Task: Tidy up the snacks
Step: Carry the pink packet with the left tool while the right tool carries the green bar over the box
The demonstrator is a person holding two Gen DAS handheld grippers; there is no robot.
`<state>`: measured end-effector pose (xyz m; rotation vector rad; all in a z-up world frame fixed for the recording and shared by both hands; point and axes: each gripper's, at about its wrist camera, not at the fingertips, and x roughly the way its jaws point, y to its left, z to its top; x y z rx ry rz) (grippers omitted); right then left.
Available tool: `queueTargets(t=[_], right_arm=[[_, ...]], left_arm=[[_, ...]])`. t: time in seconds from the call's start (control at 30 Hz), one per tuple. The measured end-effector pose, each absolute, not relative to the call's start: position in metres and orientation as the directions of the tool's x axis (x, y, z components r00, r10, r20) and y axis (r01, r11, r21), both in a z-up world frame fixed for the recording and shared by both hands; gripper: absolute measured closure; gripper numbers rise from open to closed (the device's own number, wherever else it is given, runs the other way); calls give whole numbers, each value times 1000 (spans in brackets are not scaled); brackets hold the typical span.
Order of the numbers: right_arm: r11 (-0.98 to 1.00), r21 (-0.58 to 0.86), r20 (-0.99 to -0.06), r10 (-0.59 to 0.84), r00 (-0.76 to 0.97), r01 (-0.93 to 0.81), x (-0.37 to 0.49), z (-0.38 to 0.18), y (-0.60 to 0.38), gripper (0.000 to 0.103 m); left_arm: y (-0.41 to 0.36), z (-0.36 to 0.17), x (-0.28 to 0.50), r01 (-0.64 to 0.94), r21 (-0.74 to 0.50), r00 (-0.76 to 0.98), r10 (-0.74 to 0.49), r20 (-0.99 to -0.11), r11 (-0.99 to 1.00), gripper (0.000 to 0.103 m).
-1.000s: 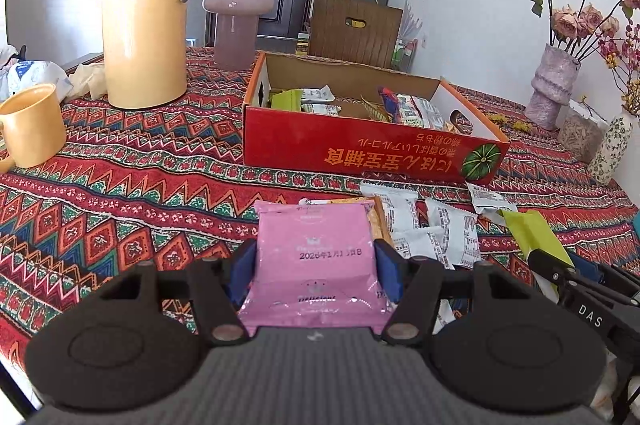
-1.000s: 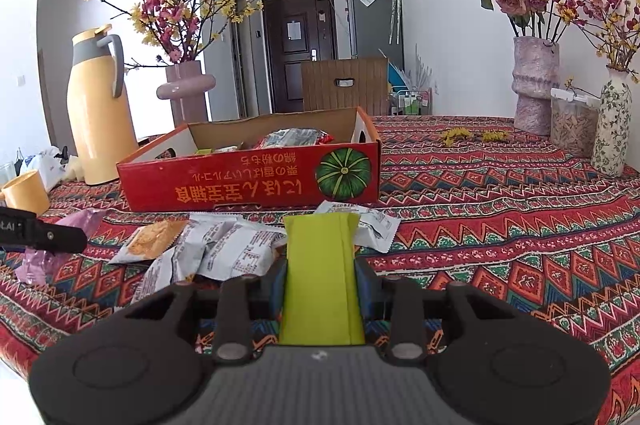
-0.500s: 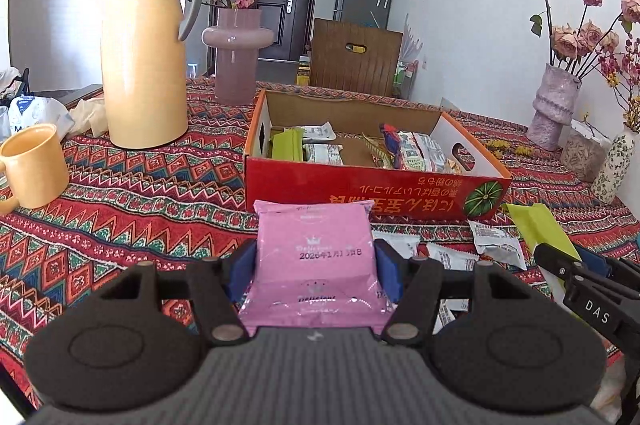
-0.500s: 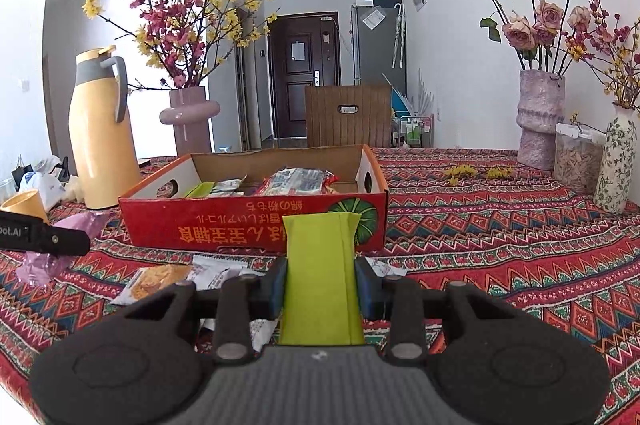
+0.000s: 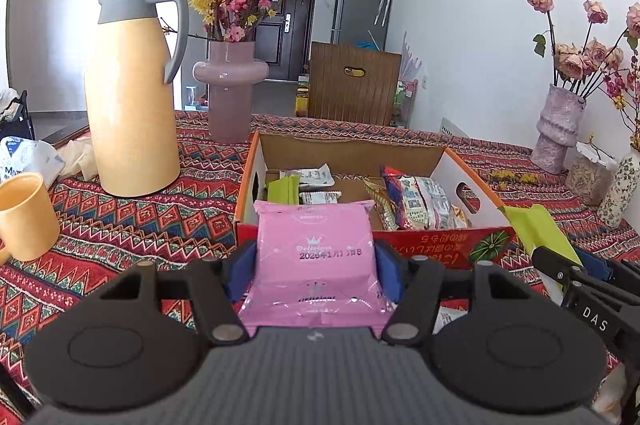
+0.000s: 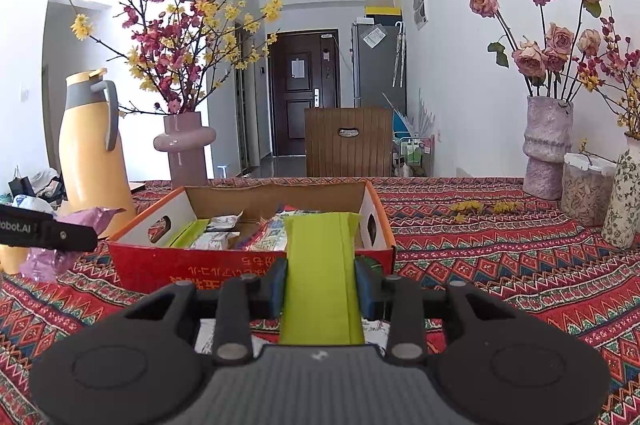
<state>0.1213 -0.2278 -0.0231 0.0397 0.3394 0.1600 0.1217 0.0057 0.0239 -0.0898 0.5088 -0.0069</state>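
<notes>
- The left tongs (image 5: 316, 265) are clamped on a pink snack packet (image 5: 314, 261), their blue pads pressing its two sides; the packet lies flat between them and carries a printed date.
- The right tongs (image 6: 320, 285) are closed to a narrow gap on a lime-green snack packet (image 6: 320, 273), which stands up between the pads.
- Both packets are held above the table (image 6: 500, 265), just in front of the near wall of a red cardboard box (image 5: 436, 249), and their far ends overlap that wall in each wrist view.
- The box sits toward the middle of the table, open at the top, with cut-out handles in its white end walls.
- Inside it lie several snacks: a green packet (image 5: 284, 189) at the left end, white wrappers (image 5: 316, 181) beside it, and a large patterned bag (image 5: 424, 203) toward the right end.
- In the left wrist view the right tongs show at the right edge with the green packet sticking up; in the right wrist view the left tongs show at the left edge with the pink packet.
- A yellow thermos jug (image 5: 132, 89) stands toward the far left of the table, and a yellow mug (image 5: 24, 221) stands near the left edge.
- A mauve vase of blossom branches (image 5: 230, 93) stands behind the box.
- A textured vase of dried roses (image 6: 548, 141) stands at the far right.
</notes>
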Motion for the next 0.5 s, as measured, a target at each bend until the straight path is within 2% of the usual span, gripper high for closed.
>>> queueTargets(t=[0.5], right_arm=[[985,67,-307,170,936,-157,165,-2,-216,69]], left_arm=[[11,43,161,-43,-76,885,3,-465,996,40]])
